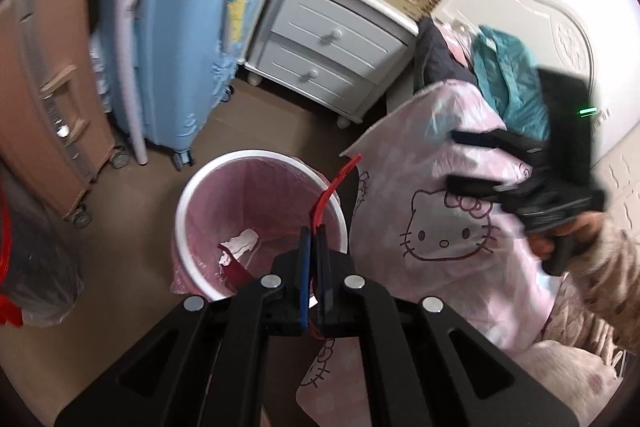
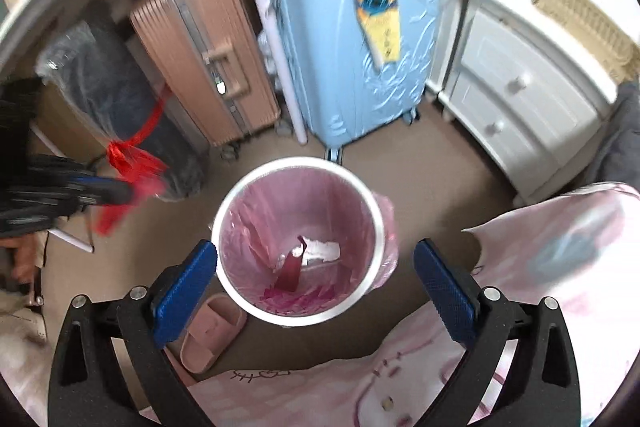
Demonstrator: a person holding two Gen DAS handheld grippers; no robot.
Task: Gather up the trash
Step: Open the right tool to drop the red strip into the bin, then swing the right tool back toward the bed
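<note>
In a cluttered bedroom, the left gripper (image 1: 313, 239) pinches a red wrapper strip (image 1: 334, 185) above the pink-lined bin (image 1: 182, 211), the right gripper (image 2: 316, 291) gapes empty over it; released early, the strip might drift outside the rim.

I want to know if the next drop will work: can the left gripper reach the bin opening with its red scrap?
Probably yes. The left gripper, shut on the red scrap, hangs over the bin rim, and nothing lies between. The right gripper is open above it, though, and may crowd it.
</note>
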